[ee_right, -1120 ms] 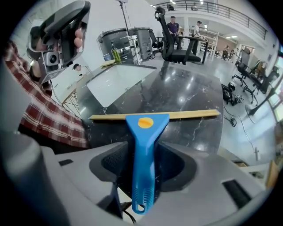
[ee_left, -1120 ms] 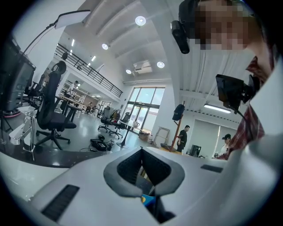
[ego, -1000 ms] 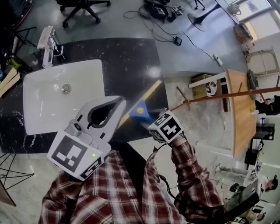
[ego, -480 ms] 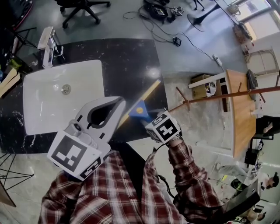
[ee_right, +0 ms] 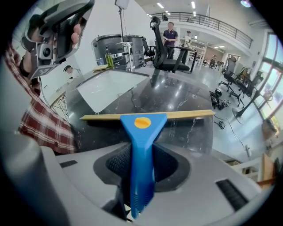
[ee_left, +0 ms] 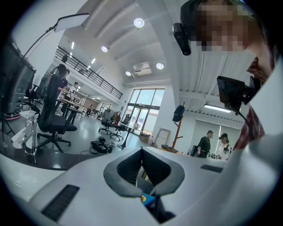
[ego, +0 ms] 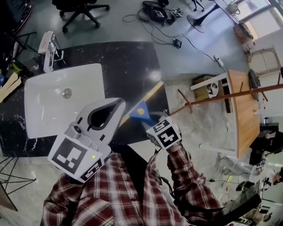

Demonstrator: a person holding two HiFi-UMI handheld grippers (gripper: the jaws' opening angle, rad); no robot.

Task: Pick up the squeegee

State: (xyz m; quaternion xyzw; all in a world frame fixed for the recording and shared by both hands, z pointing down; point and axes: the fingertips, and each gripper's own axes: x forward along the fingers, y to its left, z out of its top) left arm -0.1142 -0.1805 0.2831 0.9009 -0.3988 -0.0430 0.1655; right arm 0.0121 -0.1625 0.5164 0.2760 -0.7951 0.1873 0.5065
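Observation:
The squeegee [ego: 140, 111] has a blue handle and a long yellow blade. It lies on the black marble counter [ego: 132, 62], right of the sink, near the counter's front corner. My right gripper [ego: 149, 122] points steeply down at it from the near side. In the right gripper view the blue handle [ee_right: 142, 132] runs straight between the jaws of the right gripper [ee_right: 141, 163], and both pads press on it. My left gripper [ego: 120, 103] hovers level over the counter beside the sink, its tips together with nothing in them [ee_left: 141, 152].
A white sink [ego: 64, 99] with a faucet [ego: 47, 50] fills the counter's left half. Beyond the counter stand an office chair [ego: 79, 9] and floor cables [ego: 159, 11]. A wooden table [ego: 241, 110] and a coat-stand pole [ego: 221, 97] are to the right.
My right gripper's marker cube has tipped over a little and drawn slightly nearer to me. The squeegee and the left gripper stay where they were.

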